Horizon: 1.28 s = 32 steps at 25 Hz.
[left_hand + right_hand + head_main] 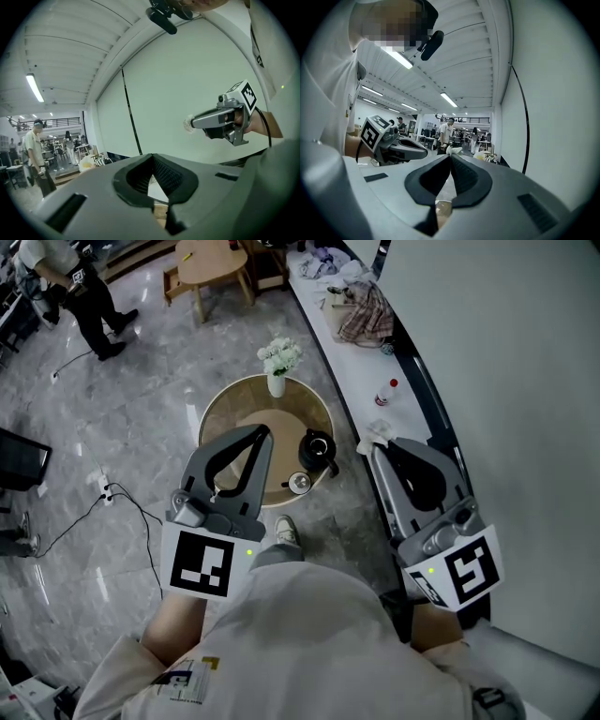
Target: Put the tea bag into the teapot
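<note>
While standing over the round counter [212,418], holding both grippers up high and well clear of it. Reads as a carry pose, not a drop yet.

Got the right gripper [377,446] clamped on the tea bag [452,150], pinched at the very tips with most of it poking out past them, probably to keep it free to lower in. Got the left gripper [263,433] closed too with nothing in it, lined up over the middle of the round counter in the head view, maybe ready to steady something.

Spot the teapot [317,448] upright by the right edge of the round counter. Puts the tea bag well above the teapot and out past that right edge. Needs a move left and down before letting go.
</note>
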Tool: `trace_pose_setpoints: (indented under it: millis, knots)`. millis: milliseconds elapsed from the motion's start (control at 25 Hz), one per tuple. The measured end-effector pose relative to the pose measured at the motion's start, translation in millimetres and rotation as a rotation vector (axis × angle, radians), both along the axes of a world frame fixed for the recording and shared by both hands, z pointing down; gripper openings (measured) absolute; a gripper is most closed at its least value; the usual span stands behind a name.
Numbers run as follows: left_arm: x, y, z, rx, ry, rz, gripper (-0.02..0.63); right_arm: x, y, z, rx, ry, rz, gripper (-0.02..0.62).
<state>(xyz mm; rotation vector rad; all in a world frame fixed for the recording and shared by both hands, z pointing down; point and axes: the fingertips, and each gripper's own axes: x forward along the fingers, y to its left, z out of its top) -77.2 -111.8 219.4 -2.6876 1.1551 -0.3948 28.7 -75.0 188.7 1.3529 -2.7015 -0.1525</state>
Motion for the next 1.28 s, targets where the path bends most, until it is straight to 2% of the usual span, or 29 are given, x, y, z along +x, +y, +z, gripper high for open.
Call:
trace_pose_setpoints:
  millis: [160, 600, 840, 1120, 1280]
  knots:
    - [-9.7, -26.7, 8.0, -0.016, 0.001, 0.021, 0.008, -10.9, -29.7, 5.0, -0.003, 0.010, 0.024, 0.012]
    - [-11.1, -42.1, 35.1, -0.050, 0.000, 0.048, 0.008, -21.2, -51.7, 23.3, -0.018, 0.046, 0.027, 0.012]
    - [-2.6, -54.2, 33.1, -0.063, 0.029, -0.002, 0.008, -4.3, -65.0, 30.8, -0.065, 0.059, 0.008, 0.013]
    - [16.9, -69.1, 43.4, -0.101, -0.010, -0.035, 0.008, 13.2, -93.1, 52.5, -0.154, 0.086, -0.052, 0.012]
    - [29.8, -79.0, 59.7, -0.114, -0.069, -0.055, 0.008, 22.0, -109.1, 76.5, -0.215, 0.078, -0.096, 0.012]
